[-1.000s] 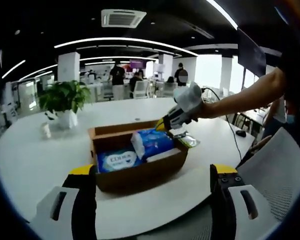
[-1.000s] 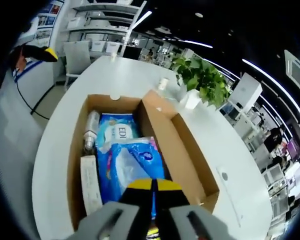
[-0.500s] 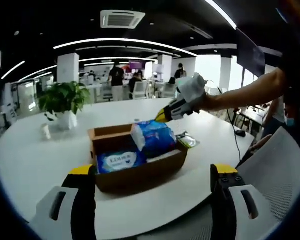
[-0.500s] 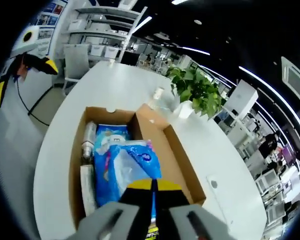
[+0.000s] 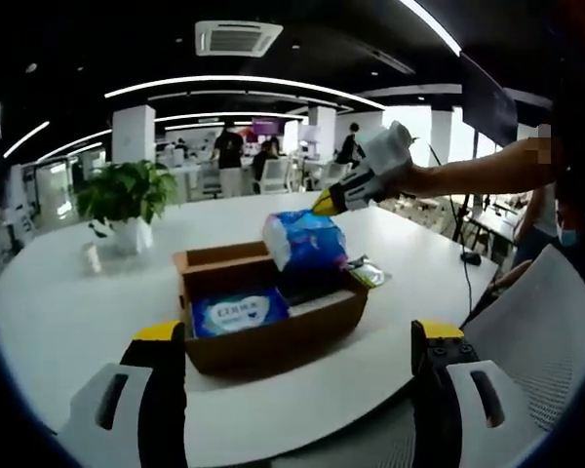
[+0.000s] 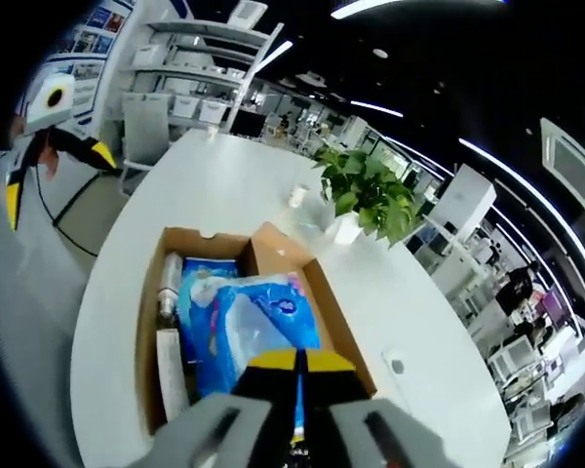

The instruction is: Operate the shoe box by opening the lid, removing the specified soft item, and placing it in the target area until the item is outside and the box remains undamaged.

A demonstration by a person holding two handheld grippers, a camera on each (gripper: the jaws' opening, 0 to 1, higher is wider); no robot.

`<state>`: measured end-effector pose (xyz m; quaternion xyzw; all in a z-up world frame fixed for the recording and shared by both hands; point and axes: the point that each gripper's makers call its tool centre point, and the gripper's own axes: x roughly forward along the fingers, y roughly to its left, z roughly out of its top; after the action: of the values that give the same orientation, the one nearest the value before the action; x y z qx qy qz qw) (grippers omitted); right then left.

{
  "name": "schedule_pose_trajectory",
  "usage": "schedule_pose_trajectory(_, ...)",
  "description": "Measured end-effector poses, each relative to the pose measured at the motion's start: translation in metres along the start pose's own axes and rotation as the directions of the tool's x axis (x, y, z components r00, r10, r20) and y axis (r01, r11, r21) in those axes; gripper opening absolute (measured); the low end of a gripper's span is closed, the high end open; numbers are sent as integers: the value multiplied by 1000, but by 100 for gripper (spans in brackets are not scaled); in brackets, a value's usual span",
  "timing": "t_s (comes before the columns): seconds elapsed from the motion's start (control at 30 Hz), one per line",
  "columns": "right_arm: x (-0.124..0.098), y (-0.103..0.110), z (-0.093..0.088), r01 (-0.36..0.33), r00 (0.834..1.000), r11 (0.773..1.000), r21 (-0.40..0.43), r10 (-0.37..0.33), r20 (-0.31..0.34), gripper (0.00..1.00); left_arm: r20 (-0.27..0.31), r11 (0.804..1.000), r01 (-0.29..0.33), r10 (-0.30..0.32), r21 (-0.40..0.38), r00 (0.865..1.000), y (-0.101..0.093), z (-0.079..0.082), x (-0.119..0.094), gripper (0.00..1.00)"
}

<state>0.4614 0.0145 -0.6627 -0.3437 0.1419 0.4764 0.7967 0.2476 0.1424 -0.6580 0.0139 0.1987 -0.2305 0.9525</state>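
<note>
Right gripper (image 5: 324,204) clamps blue pack (image 5: 306,241) above shoe box (image 5: 269,342); bottle (image 6: 167,290) inside.

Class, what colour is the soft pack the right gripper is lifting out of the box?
Blue with white patches: the soft pack, held by the right gripper, shows best in the left gripper view.

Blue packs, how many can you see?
2. One blue pack hangs above the shoe box, pinched by the right gripper. The other blue pack lies inside the box. More could hide underneath.
</note>
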Motion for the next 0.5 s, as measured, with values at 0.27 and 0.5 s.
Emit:
schedule_pose_trajectory(0.27,-16,-5,-11,9,1000,1000,-16,-9,-15,0,5,1000,2,-2,-13,1000,0,0,0,100)
schedule_pose_trajectory(0.5,-34,-10,-17,25,1000,1000,-8,-25,-9,0,4,1000,7,-7,-18,1000,0,-2,1,100)
